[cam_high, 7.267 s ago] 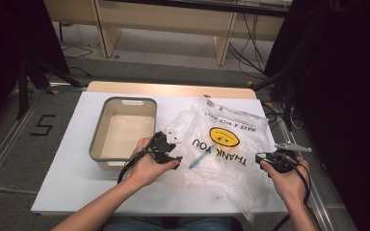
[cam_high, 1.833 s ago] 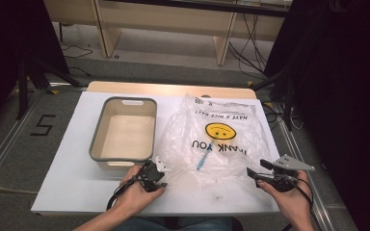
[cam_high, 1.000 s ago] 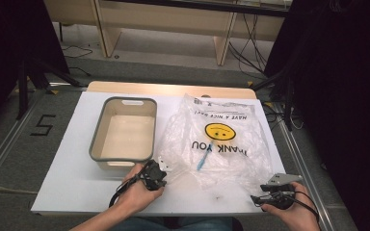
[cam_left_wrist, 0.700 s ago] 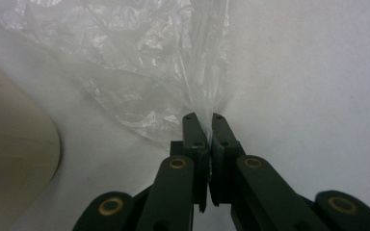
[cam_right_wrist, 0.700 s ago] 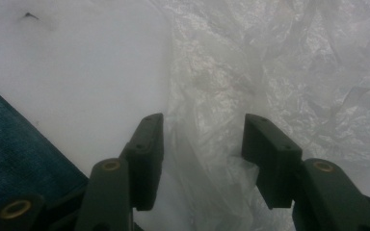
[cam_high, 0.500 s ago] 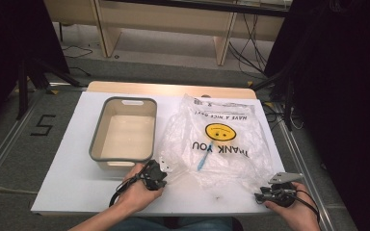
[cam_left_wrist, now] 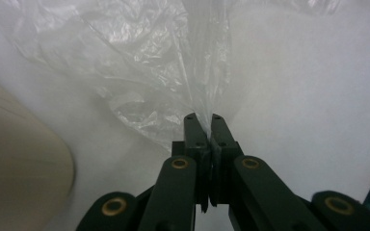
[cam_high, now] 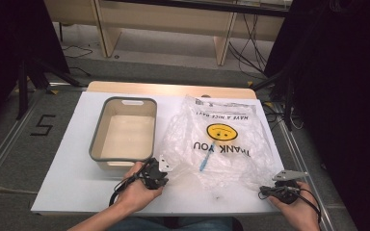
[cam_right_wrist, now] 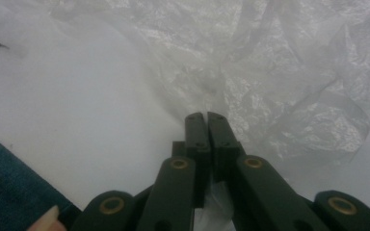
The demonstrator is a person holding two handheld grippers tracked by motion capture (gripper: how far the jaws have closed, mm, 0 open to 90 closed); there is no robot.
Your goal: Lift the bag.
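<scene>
A clear crinkled plastic bag (cam_high: 221,144) with a yellow smiley and "THANK YOU" lies flat on the white table (cam_high: 72,144); a thin blue object (cam_high: 205,161) shows through the film. My left gripper (cam_high: 165,169) is at the bag's near left corner, and in the left gripper view its jaws (cam_left_wrist: 203,118) are shut on a fold of the bag (cam_left_wrist: 149,72). My right gripper (cam_high: 264,193) is at the near right corner. Its jaws (cam_right_wrist: 205,116) have just been closing and now pinch the edge of the bag (cam_right_wrist: 294,72), with film caught between them.
A grey-rimmed beige tub (cam_high: 96,144) stands left of the bag, just beyond my left hand. The table's front edge runs right behind both hands. Dark curtains and floor cables surround the table.
Both hands have drawn back toward the front edge since the oldest frame, and the bag lies flatter. Within the last second the right jaws have closed on the bag's corner; the left hand stays put.
</scene>
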